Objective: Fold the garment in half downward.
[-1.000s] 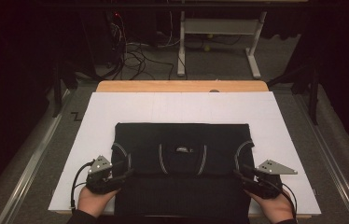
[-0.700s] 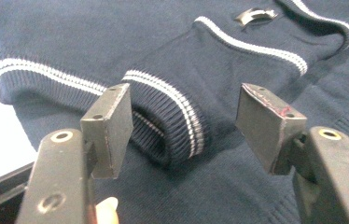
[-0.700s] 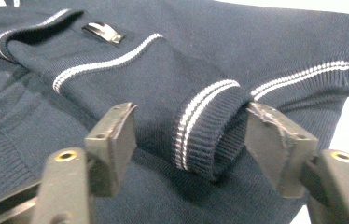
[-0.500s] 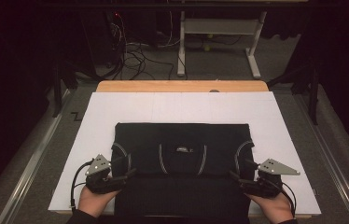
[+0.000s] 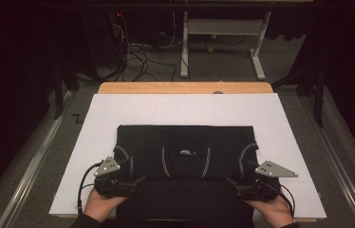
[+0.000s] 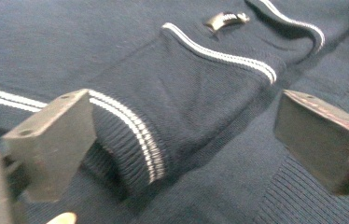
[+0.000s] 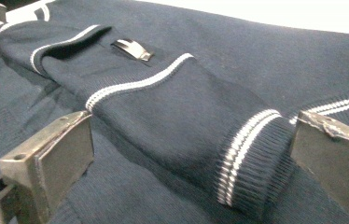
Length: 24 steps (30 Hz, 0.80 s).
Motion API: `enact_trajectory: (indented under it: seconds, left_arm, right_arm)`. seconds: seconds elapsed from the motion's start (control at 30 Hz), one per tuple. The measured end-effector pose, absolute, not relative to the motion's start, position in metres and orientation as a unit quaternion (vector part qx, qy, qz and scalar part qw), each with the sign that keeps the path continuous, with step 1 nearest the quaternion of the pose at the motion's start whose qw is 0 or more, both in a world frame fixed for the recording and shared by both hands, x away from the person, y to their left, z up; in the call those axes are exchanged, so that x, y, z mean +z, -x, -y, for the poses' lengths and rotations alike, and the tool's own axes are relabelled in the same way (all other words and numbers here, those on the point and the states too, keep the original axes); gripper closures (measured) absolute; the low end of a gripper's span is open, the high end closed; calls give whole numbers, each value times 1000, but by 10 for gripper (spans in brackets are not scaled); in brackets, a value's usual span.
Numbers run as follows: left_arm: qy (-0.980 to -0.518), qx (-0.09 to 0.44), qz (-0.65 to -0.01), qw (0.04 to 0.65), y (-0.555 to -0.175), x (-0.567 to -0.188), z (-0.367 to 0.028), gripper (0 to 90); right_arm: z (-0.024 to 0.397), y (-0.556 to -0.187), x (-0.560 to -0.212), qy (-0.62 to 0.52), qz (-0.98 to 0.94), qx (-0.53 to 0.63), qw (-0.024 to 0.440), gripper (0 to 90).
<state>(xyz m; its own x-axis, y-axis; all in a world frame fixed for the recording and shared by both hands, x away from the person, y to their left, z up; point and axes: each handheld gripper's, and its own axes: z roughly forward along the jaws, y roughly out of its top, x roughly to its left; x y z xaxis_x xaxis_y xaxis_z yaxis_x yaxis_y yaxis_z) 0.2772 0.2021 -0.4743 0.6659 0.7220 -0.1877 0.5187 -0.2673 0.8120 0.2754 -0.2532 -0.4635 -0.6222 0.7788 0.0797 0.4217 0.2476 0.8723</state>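
Folded dark sweater [image 5: 185, 156] lies mid-sheet on white paper [image 5: 185, 109]; bare margin beyond it and on both sides. Near hem cut off by frame bottom. Navy knit, white-striped cuffs. Left gripper [image 5: 135, 180] and right gripper [image 5: 232, 183] over its near corners, jaws just opened wide, gripping nothing.

Dark navy knit sweater [image 5: 185, 142] on a white sheet [image 5: 180, 109].
The sweater's ribbed cuffs [image 7: 252, 158] and collar edge [image 6: 219, 56] carry 2 thin white stripes; a small silvery label [image 7: 133, 49] sits at the neck. The wooden tabletop [image 5: 185, 87] is light tan, the floor grey carpet [image 5: 223, 61].
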Motion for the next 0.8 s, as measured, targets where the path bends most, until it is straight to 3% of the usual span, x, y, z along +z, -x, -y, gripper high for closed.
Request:
enact_trajectory:
  seconds: [0.33, 0.8]
  left_arm:
    - [-785, 111, -386, 471, -288, -463, -184, 0]
    - [-792, 105, -397, 451, -339, -434, -148, 8]
  right_arm:
    - [228, -284, -454, -378, -777, 468, 185, 2]
    - [196, -332, -432, -380, -787, 447, 190, 31]
